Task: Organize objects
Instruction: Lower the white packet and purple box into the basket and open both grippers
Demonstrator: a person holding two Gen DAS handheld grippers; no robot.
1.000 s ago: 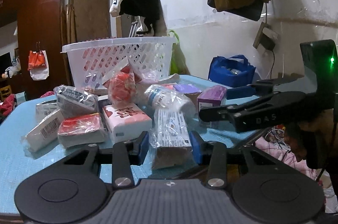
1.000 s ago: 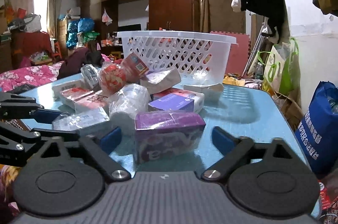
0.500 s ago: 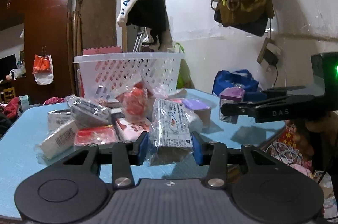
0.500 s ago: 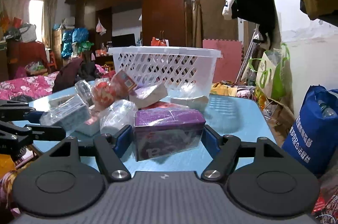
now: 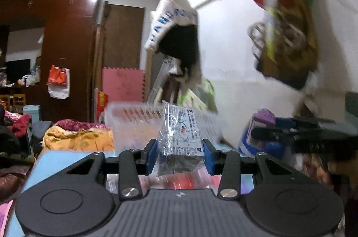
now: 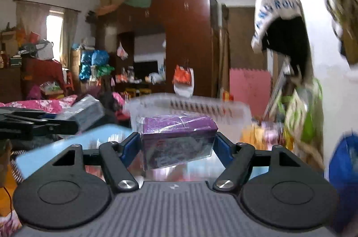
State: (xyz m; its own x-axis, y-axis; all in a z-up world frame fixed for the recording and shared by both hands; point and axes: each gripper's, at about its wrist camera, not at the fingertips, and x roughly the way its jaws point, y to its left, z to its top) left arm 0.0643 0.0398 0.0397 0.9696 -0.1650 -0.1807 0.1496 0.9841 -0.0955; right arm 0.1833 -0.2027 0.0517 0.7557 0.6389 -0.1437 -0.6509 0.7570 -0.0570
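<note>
The left gripper (image 5: pixel 179 154) is clenched on a clear packet (image 5: pixel 180 136) in the low middle of its frame; the right gripper (image 6: pixel 176 147) is clenched on a purple box (image 6: pixel 177 136) in the low middle of its frame; both things hang in the air, just in front of the white basket (image 6: pixel 232 109), which sits behind them in the middle of each frame; they are not in it yet.

The job looks like it is only starting; two things are picked up, and red packs (image 5: pixel 179 181) still show blurred on the blue table (image 5: pixel 58 158) under the left gripper; I cannot tell if the basket holds anything.

A second ago the packet and the box lay on the table with the jaws wide around them; now the jaws press on them and both are lifted; the pile has dropped low in the frames, and the basket rim sits about level with the held things.
</note>
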